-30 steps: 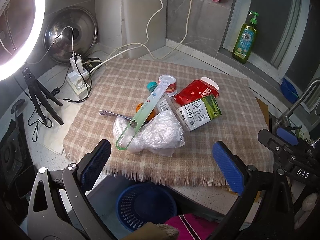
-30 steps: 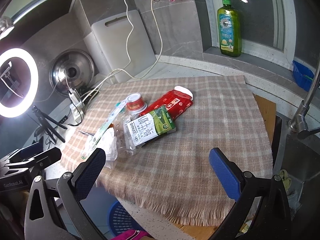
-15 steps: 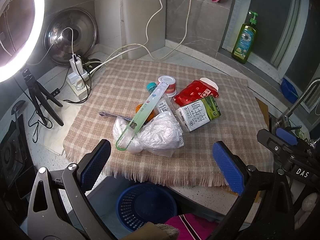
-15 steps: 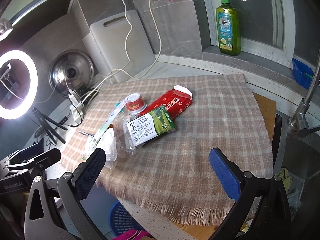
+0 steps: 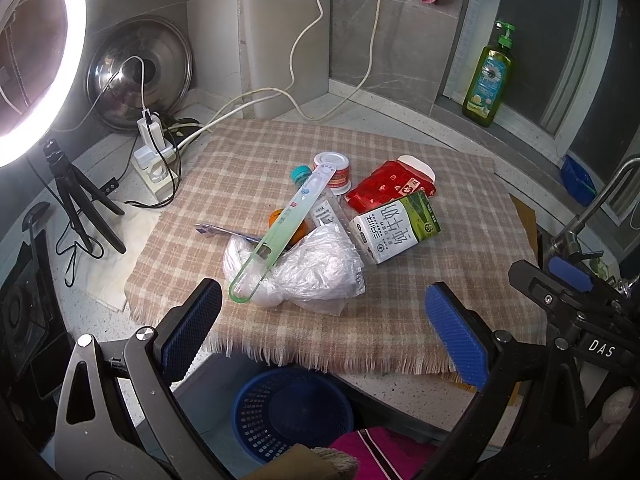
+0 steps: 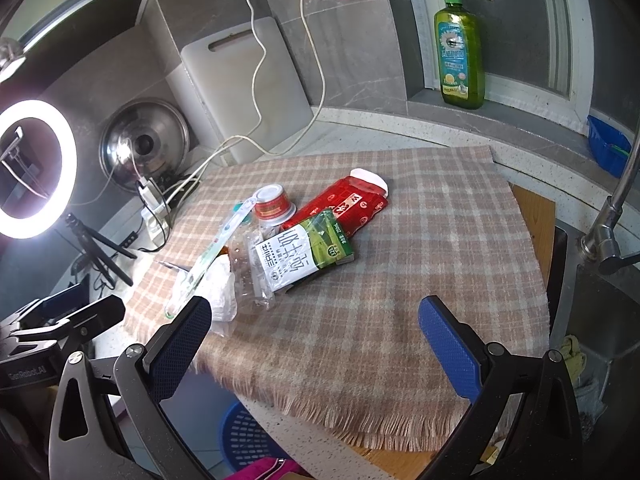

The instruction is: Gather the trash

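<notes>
So the trash sits in one heap mid-cloth on the desk: a crumpled plastic bag, a milk carton, a red pouch, a small cup, a clear bottle and a long green packet lying slantwise over the top. Something orange is buried under it, can't tell what.

Both tools are empty. The left hand-held gripper hangs off the near edge with its pads wide apart, and the right hand-held gripper is spread just the same, over the fringe.

Handling guess: everything here looks light. The bag is soft and slippery, so I'd pinch a bunched fold rather than the loose skin. The carton looks stiff enough to take across its narrow sides, though it may cave if empty. The pouch is flat, so grab the raised end. The green packet is thin and springy and rests on the others, so lifting anything beneath will likely tip it off.

Room-wise the right half of the cloth is bare, good for coming in. The blue basket sits below the near edge, so a drop is close. Watch the cables at the back left and the tap on the right
</notes>
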The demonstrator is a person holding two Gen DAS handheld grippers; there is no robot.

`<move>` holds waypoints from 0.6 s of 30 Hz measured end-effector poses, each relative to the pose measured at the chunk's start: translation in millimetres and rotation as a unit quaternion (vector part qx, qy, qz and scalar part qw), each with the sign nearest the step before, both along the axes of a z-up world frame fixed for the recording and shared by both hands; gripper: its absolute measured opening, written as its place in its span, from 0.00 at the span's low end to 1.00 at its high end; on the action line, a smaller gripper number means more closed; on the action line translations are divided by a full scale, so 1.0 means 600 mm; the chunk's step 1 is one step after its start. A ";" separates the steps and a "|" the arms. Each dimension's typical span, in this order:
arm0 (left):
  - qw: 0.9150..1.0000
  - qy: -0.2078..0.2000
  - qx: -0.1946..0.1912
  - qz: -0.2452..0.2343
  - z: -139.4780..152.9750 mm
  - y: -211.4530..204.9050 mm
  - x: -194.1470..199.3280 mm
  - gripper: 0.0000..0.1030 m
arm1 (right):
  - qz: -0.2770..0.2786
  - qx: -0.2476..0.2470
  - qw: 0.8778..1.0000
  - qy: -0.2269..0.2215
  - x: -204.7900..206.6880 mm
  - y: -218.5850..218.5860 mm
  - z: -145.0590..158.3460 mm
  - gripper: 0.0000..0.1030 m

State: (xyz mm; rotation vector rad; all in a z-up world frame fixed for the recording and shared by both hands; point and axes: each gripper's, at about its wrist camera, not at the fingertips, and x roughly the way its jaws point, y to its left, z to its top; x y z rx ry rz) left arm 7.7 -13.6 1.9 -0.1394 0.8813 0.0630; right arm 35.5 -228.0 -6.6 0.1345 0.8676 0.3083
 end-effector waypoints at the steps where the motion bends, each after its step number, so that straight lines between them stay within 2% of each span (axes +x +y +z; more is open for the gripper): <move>1: 1.000 0.000 0.000 0.000 0.000 0.000 0.000 1.00 | 0.000 0.000 1.000 0.000 0.001 -0.001 0.001 0.99; 18: 1.000 0.003 0.001 0.002 -0.004 0.001 -0.001 1.00 | -0.004 0.003 1.000 0.015 0.005 -0.003 -0.010 0.99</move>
